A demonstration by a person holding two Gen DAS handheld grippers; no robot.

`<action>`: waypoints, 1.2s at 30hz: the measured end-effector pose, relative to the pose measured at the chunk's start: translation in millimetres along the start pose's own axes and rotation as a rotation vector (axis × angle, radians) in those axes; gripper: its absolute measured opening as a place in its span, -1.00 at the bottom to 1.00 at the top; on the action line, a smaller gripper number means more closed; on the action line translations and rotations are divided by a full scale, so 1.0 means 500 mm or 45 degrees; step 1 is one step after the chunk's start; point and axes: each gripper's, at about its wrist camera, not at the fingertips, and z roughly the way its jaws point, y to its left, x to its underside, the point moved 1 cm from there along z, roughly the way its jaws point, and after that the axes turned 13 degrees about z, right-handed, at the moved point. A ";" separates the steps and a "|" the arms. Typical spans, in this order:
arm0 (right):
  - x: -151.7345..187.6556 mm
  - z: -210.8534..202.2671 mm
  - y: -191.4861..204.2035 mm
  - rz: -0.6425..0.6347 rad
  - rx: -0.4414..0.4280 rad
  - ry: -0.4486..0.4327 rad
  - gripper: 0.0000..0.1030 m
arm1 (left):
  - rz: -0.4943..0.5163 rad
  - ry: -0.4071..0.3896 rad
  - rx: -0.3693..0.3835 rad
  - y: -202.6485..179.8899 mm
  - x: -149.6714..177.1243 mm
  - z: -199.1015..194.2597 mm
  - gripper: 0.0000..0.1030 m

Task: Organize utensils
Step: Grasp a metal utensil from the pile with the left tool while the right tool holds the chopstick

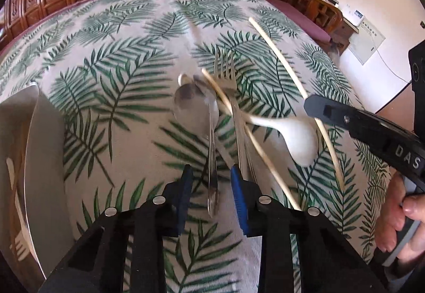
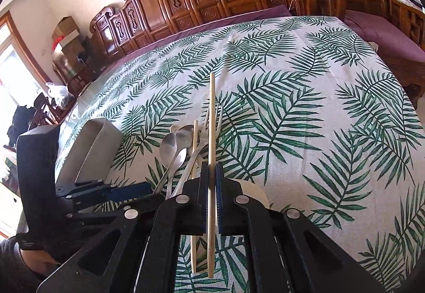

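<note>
Left tongs (image 1: pixel 212 184) narrow, straddling spoon handle (image 1: pixel 212 160), grip unclear; right tongs (image 2: pixel 211 176) clamp chopstick (image 2: pixel 211 117), its view only

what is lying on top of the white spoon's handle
A wooden chopstick and the metal fork cross over the white spoon handle. The handle's far end is hidden under them, so where it stops cannot be seen.

Blurred spoon handle (image 1: pixel 212 186) (between pads)
</note>
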 end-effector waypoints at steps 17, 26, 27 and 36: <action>0.005 0.003 0.013 -0.020 -0.013 0.008 -0.87 | -0.012 -0.015 0.039 0.000 -0.013 0.002 -0.98; 0.010 0.009 0.022 -0.038 -0.008 0.017 -0.88 | 0.007 -0.062 0.022 -0.004 -0.011 -0.040 -0.98; 0.010 0.009 0.023 -0.040 -0.009 0.017 -0.88 | 0.007 -0.068 0.018 -0.003 -0.011 -0.045 -0.98; 0.028 0.012 0.061 -0.082 -0.022 0.029 -0.87 | 0.024 -0.111 -0.016 0.020 0.006 -0.102 -0.98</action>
